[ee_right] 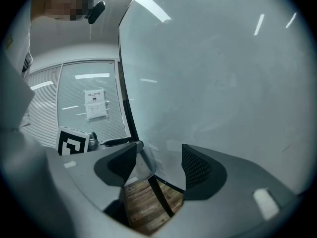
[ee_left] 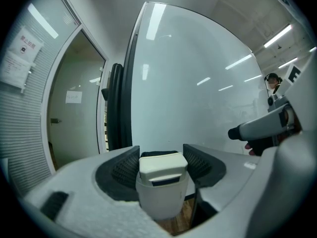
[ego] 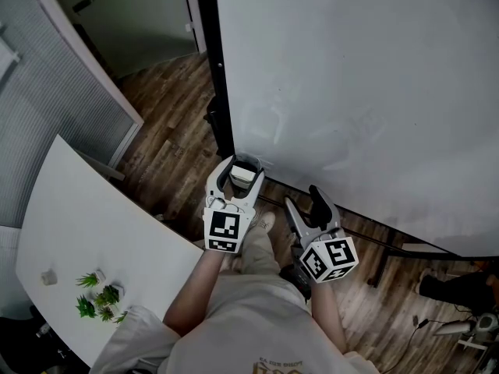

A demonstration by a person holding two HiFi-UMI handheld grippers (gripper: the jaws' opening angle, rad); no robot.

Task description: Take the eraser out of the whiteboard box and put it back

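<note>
Pinching the white eraser (ee_left: 163,168) by its sides, the left gripper (ee_left: 161,157) meets it seated in the whiteboard box (ee_left: 161,200); just right, the right gripper (ee_right: 159,158) hangs, jaws spread and empty, facing the whiteboard (ee_right: 223,83).

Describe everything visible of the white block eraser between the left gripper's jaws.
The white plastic block eraser stands upright in the pale whiteboard box, its rounded upper part sticking out. A dark strip crosses its near face, and black felt shows along its far edge. It sits between the ribbed black pads of the left gripper, which flank it closely; whether they press on it cannot be told. The whiteboard rises just behind.
</note>
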